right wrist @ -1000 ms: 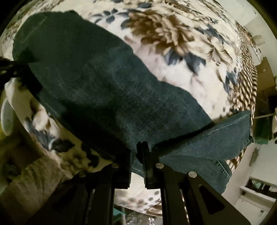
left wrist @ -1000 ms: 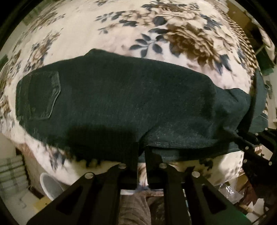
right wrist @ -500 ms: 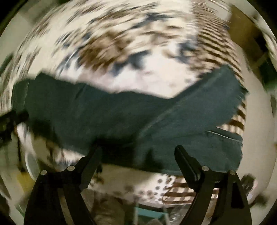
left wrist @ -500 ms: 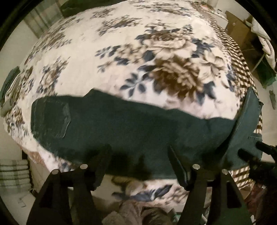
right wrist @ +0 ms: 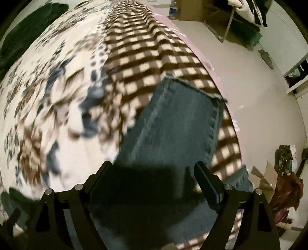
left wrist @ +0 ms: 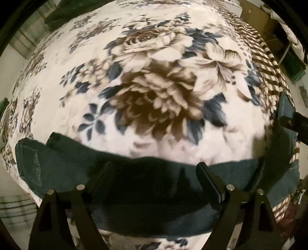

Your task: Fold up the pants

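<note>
Floral blanket (left wrist: 154,80) in cream, brown and slate blue covers the bed, and a brown-and-cream checked border (right wrist: 154,50) runs along its far side toward the bare pale floor (right wrist: 259,86). One pair of dark denim pants (left wrist: 134,184) lies flat on it as a long band near the bed's near edge, one back pocket (left wrist: 28,163) showing at the left end in the left wrist view. In the right wrist view the lighter-looking leg end (right wrist: 177,123) (its frayed hem is toward the bed's edge) rests on the checked border, just short of where the blanket drops off.

Two grippers are in play. The left gripper (left wrist: 154,169) hangs over the middle of the band with its two fingers spread wide; they have just been opening, and nothing is caught between them, the denim only lying beneath. The right gripper (right wrist: 153,168) stands equally wide apart over the leg end, its jaws having just opened too, gripping nothing.

Most of the blanket beyond the pants is uncovered. One cardboard box (right wrist: 190,9) stands across the floor.
</note>
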A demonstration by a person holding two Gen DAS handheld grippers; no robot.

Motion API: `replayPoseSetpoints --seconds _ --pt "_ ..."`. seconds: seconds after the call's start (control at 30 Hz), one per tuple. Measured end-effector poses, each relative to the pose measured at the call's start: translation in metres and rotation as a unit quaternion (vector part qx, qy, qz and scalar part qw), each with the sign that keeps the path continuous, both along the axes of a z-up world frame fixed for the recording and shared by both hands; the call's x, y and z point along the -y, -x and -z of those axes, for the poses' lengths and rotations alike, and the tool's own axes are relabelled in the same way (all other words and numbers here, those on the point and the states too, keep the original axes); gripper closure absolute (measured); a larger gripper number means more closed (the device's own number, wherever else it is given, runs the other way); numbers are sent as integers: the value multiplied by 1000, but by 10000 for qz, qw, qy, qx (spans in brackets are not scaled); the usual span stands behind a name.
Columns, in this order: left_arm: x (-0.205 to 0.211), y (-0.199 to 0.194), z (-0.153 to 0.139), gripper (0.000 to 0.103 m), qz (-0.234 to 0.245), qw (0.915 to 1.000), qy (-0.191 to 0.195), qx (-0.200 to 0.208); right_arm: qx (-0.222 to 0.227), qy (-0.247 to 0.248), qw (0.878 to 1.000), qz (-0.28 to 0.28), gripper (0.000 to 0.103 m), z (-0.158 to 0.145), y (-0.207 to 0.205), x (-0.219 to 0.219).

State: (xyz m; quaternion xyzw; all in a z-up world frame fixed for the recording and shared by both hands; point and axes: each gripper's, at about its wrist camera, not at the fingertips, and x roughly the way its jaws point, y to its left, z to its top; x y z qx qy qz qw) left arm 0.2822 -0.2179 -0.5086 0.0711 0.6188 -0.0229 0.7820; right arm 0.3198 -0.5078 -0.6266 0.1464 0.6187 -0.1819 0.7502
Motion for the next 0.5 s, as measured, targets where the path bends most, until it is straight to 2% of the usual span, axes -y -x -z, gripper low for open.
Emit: replayPoseSetpoints --seconds 0.1,0.17,0.2,0.23,0.27,0.33,0.5 --pt "12 -5 4 17 61 10000 -71 2 15 -60 9999 95 15 14 -18 2" --pt "17 -6 5 17 108 9999 -81 -13 -167 -22 9998 109 15 29 -30 0" --pt "19 -6 5 17 151 9998 -99 -17 -279 26 9996 100 20 37 -33 -2" --pt "20 -5 4 17 184 9998 -99 -21 -382 176 9991 101 40 41 -33 -3" --pt "21 -3 3 17 232 9997 -68 -41 -393 257 9988 140 52 41 -31 -3" --pt "21 3 -2 17 300 9995 -12 -35 -190 69 9990 402 91 33 -15 4" --pt "23 23 -8 17 399 9990 110 -149 282 -86 9928 1160 95 -9 55 26"
